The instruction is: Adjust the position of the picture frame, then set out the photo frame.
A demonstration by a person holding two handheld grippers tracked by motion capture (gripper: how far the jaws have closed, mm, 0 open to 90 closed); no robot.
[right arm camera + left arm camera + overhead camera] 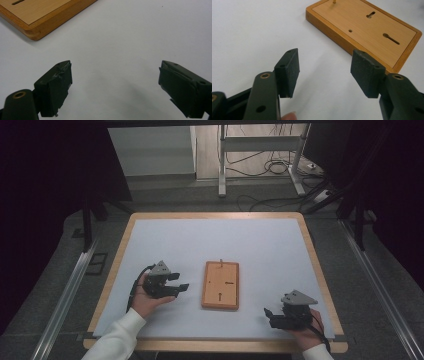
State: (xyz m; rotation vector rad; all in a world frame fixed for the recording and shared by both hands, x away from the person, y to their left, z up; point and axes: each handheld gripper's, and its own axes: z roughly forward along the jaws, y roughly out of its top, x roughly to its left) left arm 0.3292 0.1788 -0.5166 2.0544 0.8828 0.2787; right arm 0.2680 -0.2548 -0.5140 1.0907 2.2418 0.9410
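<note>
Wooden board: flat, rectangular, smooth-grained, two keyhole slots, thin peg at its far end. My left claw and right claw flank it, both spread, empty; peg's top cropped in left gripper view.

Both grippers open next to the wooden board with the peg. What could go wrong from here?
1. The thin peg stands upright at the far end of the wooden board; a careless pass by the left gripper could bend it.
2. The board lies loose on the white mat; a one-sided push would probably slide it.
</note>
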